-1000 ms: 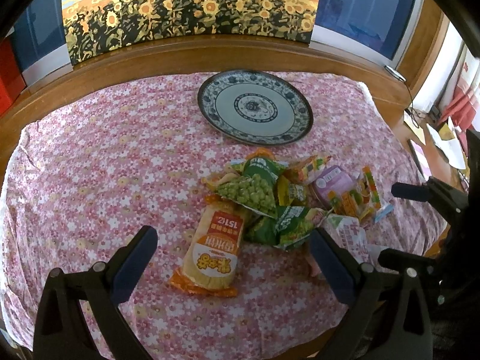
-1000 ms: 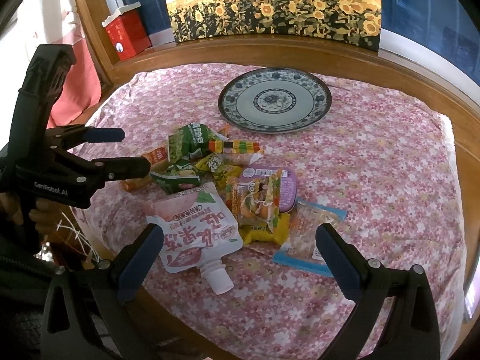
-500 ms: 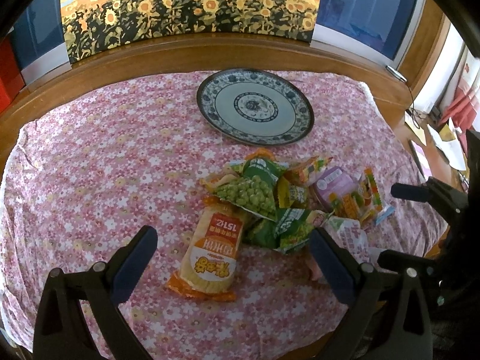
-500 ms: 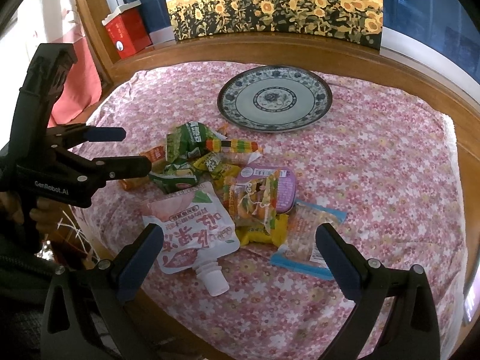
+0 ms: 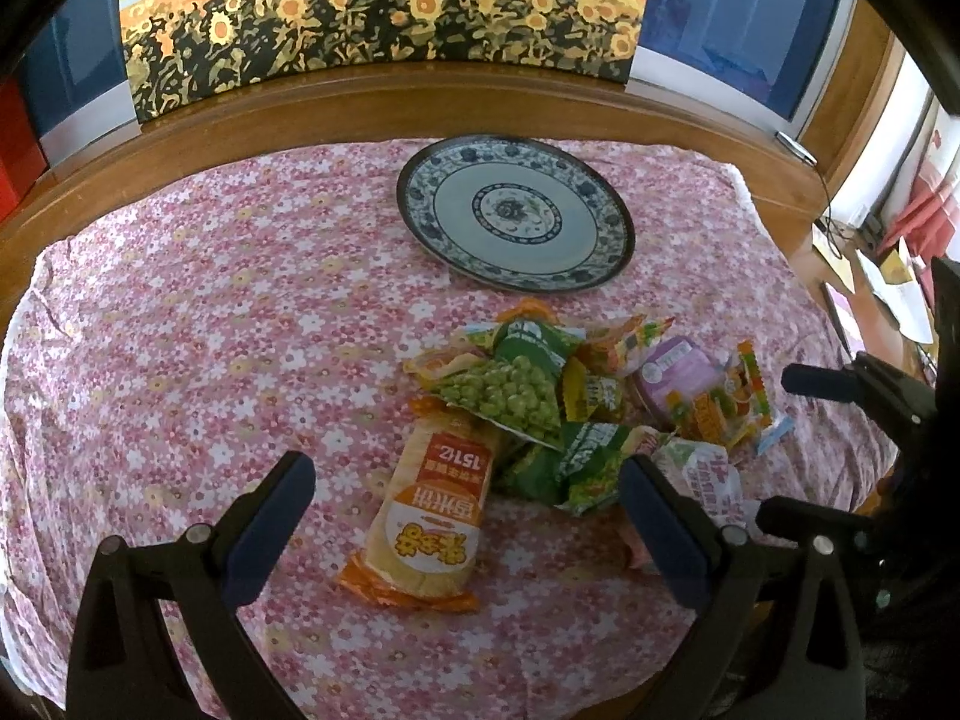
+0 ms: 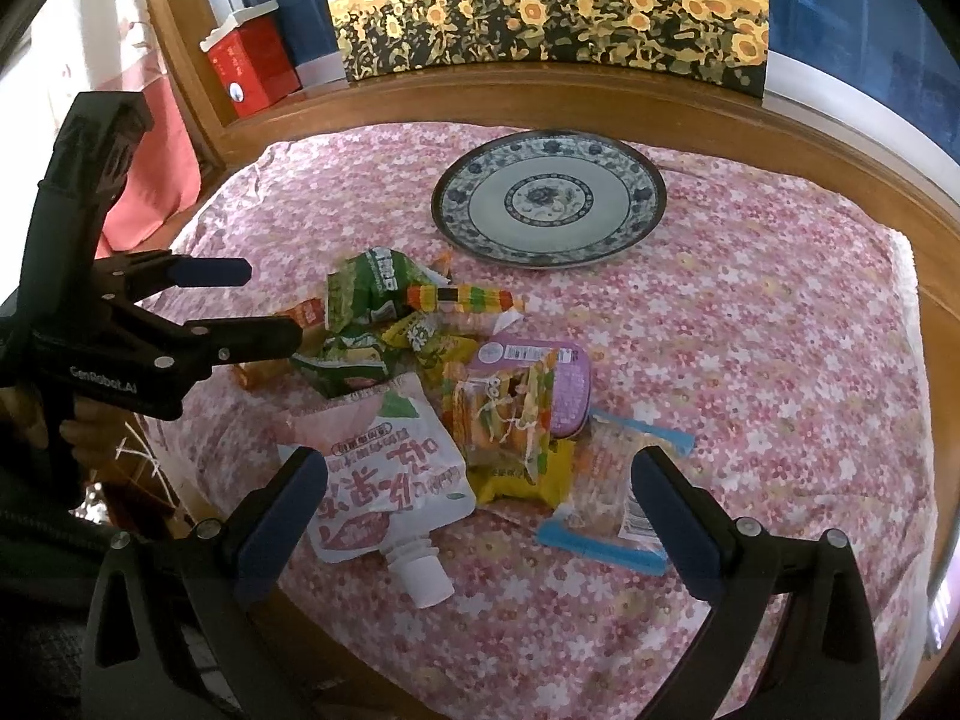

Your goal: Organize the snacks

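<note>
A heap of snack packets lies on the pink flowered cloth. An orange corn-stick bag (image 5: 429,510) lies nearest my left gripper (image 5: 465,531), which is open and empty above it. A green pea bag (image 5: 510,390) and a purple cup (image 5: 675,369) lie behind. My right gripper (image 6: 480,507) is open and empty over a pink spouted pouch (image 6: 384,474), a clear candy bag (image 6: 510,414) and a blue-edged packet (image 6: 612,498). The blue-and-white plate (image 5: 618,240) stands bare at the back, also in the right wrist view (image 6: 447,204).
A sunflower painting (image 5: 378,18) leans on the wooden ledge behind the table. A red box (image 6: 252,63) stands at the back left. The left gripper (image 6: 252,306) shows beside the heap in the right wrist view. The table's front edge runs below both grippers.
Both grippers have drifted slightly towards the heap; the snacks sit a little lower in both views. Nothing was taken hold of.
</note>
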Available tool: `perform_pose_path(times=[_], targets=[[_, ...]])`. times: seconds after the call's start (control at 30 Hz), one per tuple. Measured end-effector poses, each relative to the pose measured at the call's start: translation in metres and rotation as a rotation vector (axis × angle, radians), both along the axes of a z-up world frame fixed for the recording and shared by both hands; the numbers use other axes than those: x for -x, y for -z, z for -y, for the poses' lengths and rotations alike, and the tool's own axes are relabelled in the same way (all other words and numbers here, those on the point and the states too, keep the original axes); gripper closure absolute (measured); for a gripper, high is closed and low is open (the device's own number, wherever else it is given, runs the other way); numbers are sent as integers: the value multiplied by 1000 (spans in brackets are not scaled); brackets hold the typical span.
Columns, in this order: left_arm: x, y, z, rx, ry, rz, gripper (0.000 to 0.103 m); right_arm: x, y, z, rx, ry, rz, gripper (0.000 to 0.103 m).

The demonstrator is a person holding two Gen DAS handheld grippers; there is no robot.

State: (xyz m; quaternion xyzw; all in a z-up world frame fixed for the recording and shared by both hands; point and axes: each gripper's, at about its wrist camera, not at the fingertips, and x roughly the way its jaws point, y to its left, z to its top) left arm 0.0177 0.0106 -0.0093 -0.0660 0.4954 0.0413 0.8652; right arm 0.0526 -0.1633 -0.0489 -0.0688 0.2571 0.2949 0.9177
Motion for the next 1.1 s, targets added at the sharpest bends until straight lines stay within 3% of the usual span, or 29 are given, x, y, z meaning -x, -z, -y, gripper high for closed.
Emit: perform_pose_path(times=[0.07, 0.2, 0.3, 0.5, 0.57, 0.7, 0.77, 0.8, 0.83, 0.9, 0.93, 1.1], targets=[[-1, 2, -1, 12, 6, -24, 0, 0, 0, -1, 0, -1, -2, 0], [-1, 3, -7, 102, 24, 65, 0, -5, -3, 0, -16, 2, -7, 0], [-4, 4, -10, 140, 41, 65, 0, -8, -6, 0, -32, -10, -12, 0], [-19, 2, -9, 86, 80, 39, 1, -20, -9, 1, -93, -24, -59, 1], [-26, 1, -9, 64, 78, 40, 5, -26, -11, 4, -115, -17, -72, 6], [-45, 2, -7, 39, 92, 29, 12, -38, -14, 8, -126, 1, -99, 28], [-54, 7, -5, 42, 114, 6, 19, -45, -13, 8, -118, 5, -121, 36], [-57, 8, -4, 40, 124, -2, 32, -48, -11, 7, -109, 5, -137, 44], [-60, 12, -3, 39, 139, -22, 53, -54, -7, 4, -90, -2, -171, 58], [-61, 12, -3, 54, 163, -16, 70, -54, -7, 2, -98, -24, -182, 76], [-62, 10, -6, 83, 161, -16, 74, -54, -7, 2, -106, -45, -188, 76], [-63, 5, -8, 105, 171, -14, 77, -49, -11, 8, -156, -84, -188, 79]])
